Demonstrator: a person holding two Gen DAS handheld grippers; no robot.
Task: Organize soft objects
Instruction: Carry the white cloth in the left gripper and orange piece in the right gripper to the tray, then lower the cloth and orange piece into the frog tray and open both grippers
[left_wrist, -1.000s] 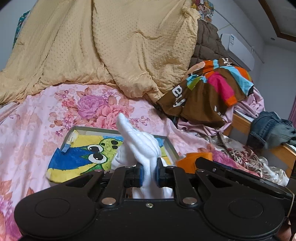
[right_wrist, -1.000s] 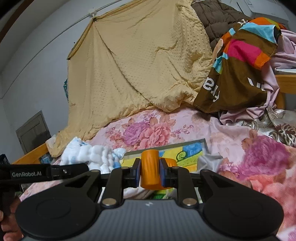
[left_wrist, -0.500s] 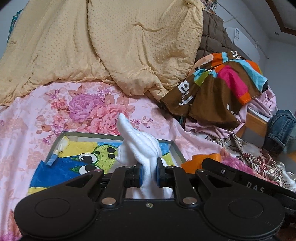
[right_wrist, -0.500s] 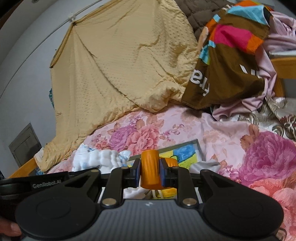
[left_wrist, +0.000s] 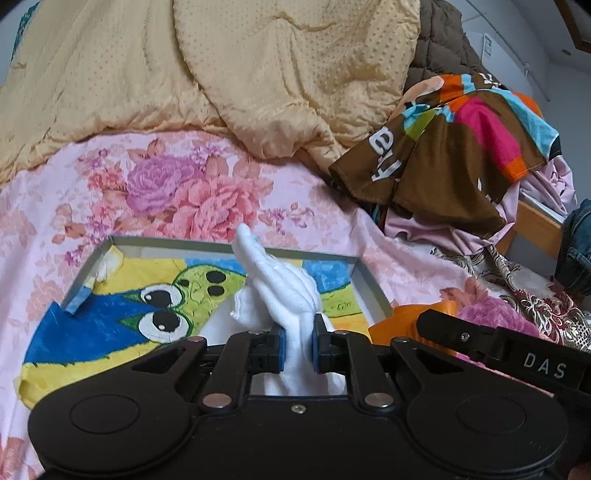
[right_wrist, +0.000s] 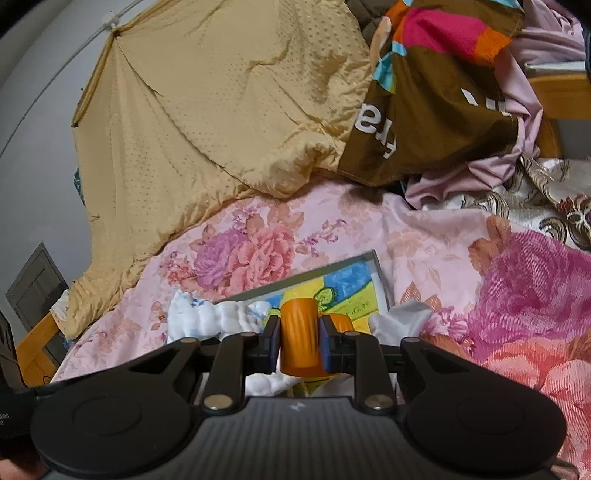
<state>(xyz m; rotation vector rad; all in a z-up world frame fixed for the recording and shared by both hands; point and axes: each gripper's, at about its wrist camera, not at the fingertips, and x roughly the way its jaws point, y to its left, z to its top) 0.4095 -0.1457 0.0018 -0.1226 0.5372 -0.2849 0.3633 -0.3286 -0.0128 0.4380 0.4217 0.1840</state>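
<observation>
Clamping a bunched white cloth (left_wrist: 284, 291) between its blue pads, the left gripper (left_wrist: 297, 349) hangs before a shallow grey tray with a cartoon frog picture (left_wrist: 365, 280); the right gripper (right_wrist: 298, 345) pinches an orange ribbed cylinder (right_wrist: 299, 336) just beside it.

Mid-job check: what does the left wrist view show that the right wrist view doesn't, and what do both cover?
Only the left wrist view: the left gripper shut on a white cloth, and the cartoon frog face painted in the tray.
Only the right wrist view: the right gripper shut on an orange cylinder, and a grey wall.
Both: the shallow grey tray on the pink floral sheet, the yellow quilt and the brown multicoloured garment.
</observation>
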